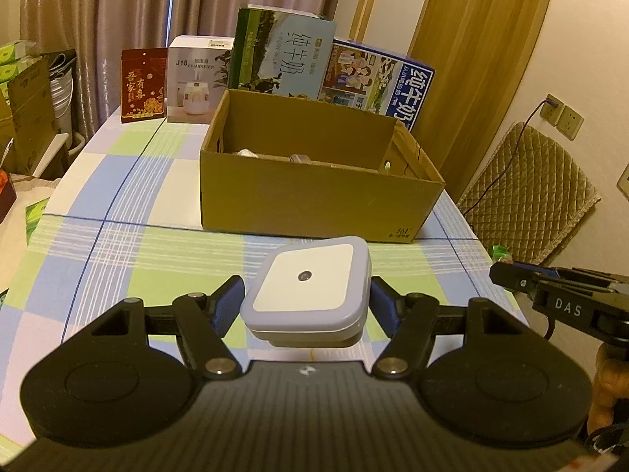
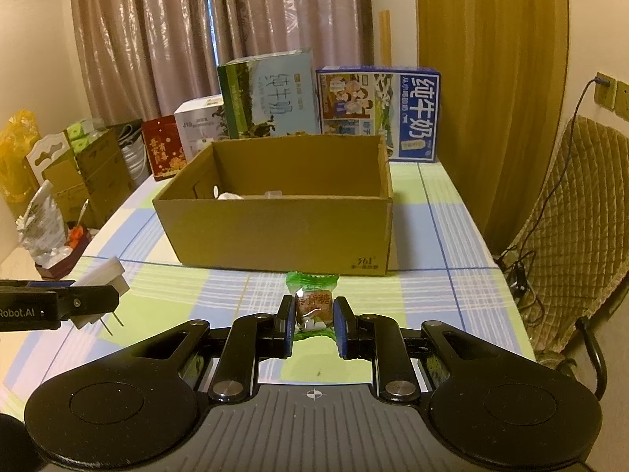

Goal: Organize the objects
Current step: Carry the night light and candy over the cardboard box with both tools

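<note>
1. A square white plug-in night light (image 1: 308,295) is held between the blue pads of the left gripper (image 1: 306,306), the jaws being closed against its two sides; it is lifted clear of the surface, and in the right wrist view its two metal prongs (image 2: 112,324) are seen pointing downward.
2. A small wrapped candy (image 2: 312,306), green at both ends with a brown printed middle, is clamped by the right gripper (image 2: 314,324); the jaws are drawn narrow around it, and whether it touches the cloth cannot be told.
3. An open cardboard box (image 1: 314,200) is set on the surface just beyond both grippers; a few pale items are glimpsed at its bottom, too hidden to be identified.
4. The surface is covered by a checked cloth (image 1: 129,244) of green, blue and white squares.
5. Behind the box, two milk cartons (image 1: 281,55) are stood side by side; to their left a white humidifier box (image 1: 194,78) and a red packet (image 1: 142,84) are lined up near the curtain (image 1: 118,19).
6. A chair with a quilted cover (image 2: 570,236) is placed to the right of the surface, and a cable (image 2: 566,137) is run from a wall socket across it.
</note>
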`<state>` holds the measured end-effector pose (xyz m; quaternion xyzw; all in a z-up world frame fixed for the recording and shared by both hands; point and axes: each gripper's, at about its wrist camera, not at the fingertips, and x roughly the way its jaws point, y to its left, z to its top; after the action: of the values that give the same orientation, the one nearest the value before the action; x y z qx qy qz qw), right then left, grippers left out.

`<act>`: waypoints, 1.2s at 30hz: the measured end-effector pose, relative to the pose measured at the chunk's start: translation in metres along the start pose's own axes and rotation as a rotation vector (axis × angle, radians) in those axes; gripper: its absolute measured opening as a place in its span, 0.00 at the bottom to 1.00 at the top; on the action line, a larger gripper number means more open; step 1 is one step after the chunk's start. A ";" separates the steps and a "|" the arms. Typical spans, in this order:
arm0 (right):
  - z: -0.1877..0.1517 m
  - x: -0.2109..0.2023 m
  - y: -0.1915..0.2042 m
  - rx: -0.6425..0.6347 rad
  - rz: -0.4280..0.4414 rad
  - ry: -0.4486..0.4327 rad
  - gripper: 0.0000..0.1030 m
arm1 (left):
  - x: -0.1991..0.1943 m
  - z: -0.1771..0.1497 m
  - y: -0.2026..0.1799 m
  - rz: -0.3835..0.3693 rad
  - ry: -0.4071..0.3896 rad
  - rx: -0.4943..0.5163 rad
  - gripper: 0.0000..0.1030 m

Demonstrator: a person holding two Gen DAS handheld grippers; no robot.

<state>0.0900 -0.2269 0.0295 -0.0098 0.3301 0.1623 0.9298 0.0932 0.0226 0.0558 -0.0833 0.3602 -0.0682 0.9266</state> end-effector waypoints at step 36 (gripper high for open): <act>0.156 0.125 -0.024 -0.057 0.067 0.058 0.17 | 0.119 0.173 0.011 0.003 0.029 0.141 0.62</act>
<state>0.2834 -0.1929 0.0723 -0.0299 0.3522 0.2024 0.9133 0.2986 0.0291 0.1011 -0.0162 0.3683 -0.0932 0.9249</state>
